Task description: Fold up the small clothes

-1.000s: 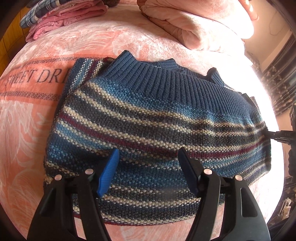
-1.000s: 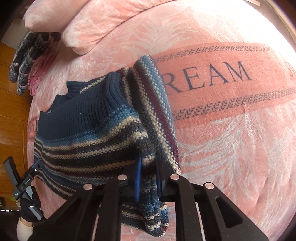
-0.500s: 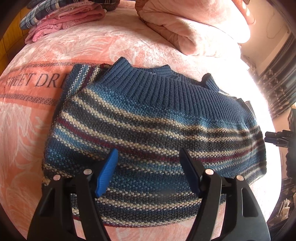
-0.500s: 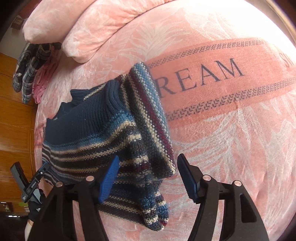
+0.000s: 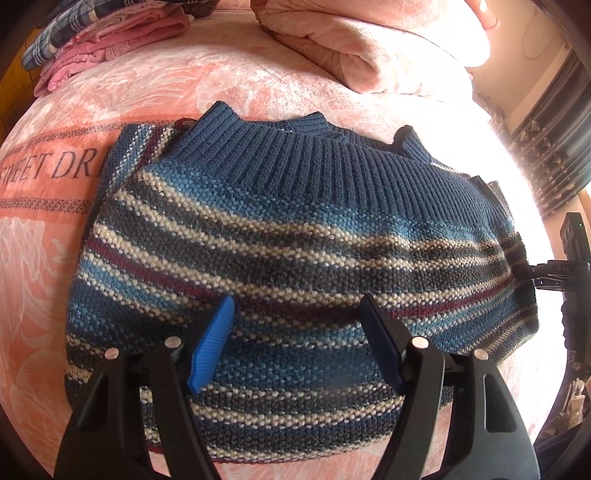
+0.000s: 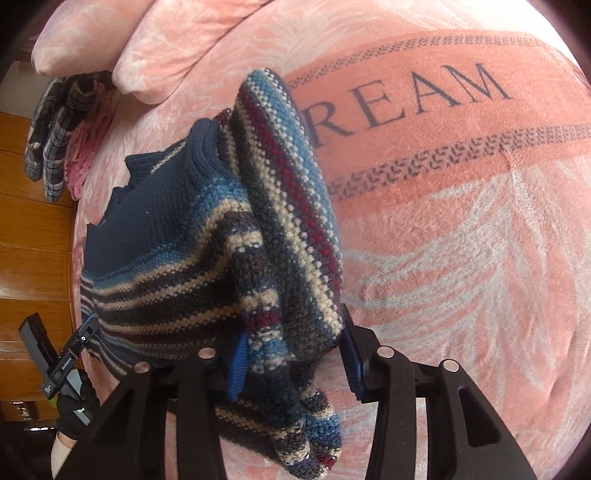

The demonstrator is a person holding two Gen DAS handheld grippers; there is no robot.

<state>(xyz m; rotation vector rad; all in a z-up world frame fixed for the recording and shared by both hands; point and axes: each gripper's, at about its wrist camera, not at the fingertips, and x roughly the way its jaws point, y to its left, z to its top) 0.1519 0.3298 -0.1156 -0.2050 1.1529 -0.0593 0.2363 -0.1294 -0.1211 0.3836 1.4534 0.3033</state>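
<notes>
With the left gripper wide and empty at 6 o'clock, the right gripper, jaws apart around the striped sweater sleeve, should clamp before folding inward.

sweater on blanket; folded clothes behind

From my remote seat, the sweater covered the middle of the blanket's lettering, so I read only "SWEET DR" in the left view and "REAM" in the right; its near hem was masked by the left gripper; the right gripper straddled a bunched fold, and I could not tell whether its pads touched the knit; the stack of folded clothes was cut off by the frame's top; the gloved hand was half out of frame.
</notes>
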